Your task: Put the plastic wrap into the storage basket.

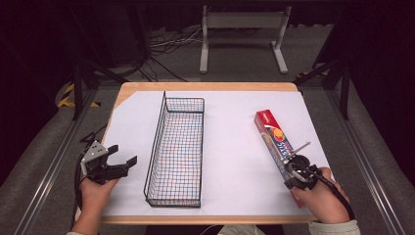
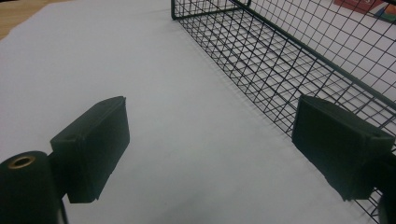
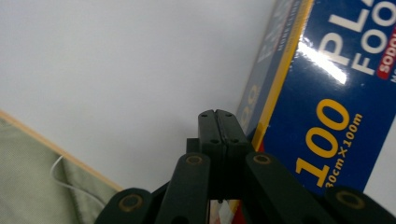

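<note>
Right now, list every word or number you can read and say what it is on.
"100" on the box, yellow digits, right gripper view.
"30cmX100m" under it; the first digit is half hidden.
"PLA", "FOO", "SODO" above, each cut by the frame edge.
"STIC" on the box in the high view; its red-end logo is too small to read.
Basket: no text.

A black wire basket (image 1: pixel 175 152) stands mid-bench (image 1: pixel 235 147). The left gripper (image 1: pixel 122 164), jaws apart, sits just beside it; the right gripper (image 1: pixel 293 169) rests over a long box (image 1: pixel 275 136).
</note>
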The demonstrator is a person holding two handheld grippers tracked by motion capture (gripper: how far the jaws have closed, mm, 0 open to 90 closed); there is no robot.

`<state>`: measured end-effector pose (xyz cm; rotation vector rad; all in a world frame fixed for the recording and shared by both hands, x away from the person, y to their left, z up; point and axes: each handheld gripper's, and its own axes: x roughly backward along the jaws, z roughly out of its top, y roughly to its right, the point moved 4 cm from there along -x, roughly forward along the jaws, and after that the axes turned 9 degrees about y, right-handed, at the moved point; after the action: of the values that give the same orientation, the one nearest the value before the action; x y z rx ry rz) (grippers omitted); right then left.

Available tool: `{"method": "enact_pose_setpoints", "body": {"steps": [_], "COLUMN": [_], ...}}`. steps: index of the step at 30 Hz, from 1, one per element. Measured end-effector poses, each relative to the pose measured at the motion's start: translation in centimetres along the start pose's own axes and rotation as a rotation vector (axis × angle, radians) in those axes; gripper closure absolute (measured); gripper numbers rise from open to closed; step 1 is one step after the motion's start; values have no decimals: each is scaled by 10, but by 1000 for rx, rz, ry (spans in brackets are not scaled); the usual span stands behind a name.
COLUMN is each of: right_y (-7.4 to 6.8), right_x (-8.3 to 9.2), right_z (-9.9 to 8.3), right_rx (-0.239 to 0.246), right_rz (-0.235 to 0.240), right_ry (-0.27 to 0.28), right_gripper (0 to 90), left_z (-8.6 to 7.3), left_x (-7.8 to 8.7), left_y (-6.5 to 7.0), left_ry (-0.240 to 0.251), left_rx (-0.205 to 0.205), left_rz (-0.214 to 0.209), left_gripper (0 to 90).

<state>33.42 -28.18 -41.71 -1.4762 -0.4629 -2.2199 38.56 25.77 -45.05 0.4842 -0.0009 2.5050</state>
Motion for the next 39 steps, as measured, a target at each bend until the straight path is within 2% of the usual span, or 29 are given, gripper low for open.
{"method": "enact_pose_setpoints", "body": {"steps": [4,7,10,13,15,16,19,21,23,25,26,27,28,31,34,36,37,38,39], "right_y": [10,12,10,7,6,4,0,0,2,4,6,8,10,19,29,36,38,42,45], "right_x": [0,-1,-3,-1,3,7,18,27,31,35,36,36,36,34,31,29,27,22,18], "right_z": [-4,-4,-3,-2,0,3,10,16,19,22,24,26,29,37,49,56,59,63,67], "right_rx": [-23,-24,-22,-15,-13,-7,-5,-11,-22,-27,-8,-3,-8,-74,-140,-172,-161,-158,-173], "right_rz": [-37,-51,0,30,70,98,138,131,127,102,75,32,24,12,27,23,12,21,26], "right_ry": [7,7,24,53,94,146,263,363,417,437,446,462,462,438,419,420,414,378,363], "right_gripper": [900,897,765,700,654,596,537,498,477,484,428,411,419,344,348,383,386,357,320], "left_z": [0,0,0,0,-1,-1,-1,-1,-1,-2,-2,-2,-2,-2,-2,-3,-4,-4,-4], "left_x": [-3,-4,-2,-2,-1,-1,-1,0,1,2,2,3,3,5,5,6,6,6,6], "left_y": [0,1,1,0,-1,-1,-1,-1,-1,-2,-2,-2,-2,-2,-1,-2,-2,-2,-3], "left_ry": [-4,-5,-1,1,0,-1,-1,0,-2,-2,-2,-4,-4,-4,0,-4,-4,-3,-4], "left_rx": [-1,-2,0,1,2,2,3,3,3,5,6,6,11,9,7,4,8,10,10], "left_rz": [-2,-3,-2,-2,1,1,3,6,7,14,15,19,21,26,28,28,29,30,29], "left_gripper": [119,119,120,119,119,120,119,120,120,120,120,120,121,120,121,121,121,121,121]}}
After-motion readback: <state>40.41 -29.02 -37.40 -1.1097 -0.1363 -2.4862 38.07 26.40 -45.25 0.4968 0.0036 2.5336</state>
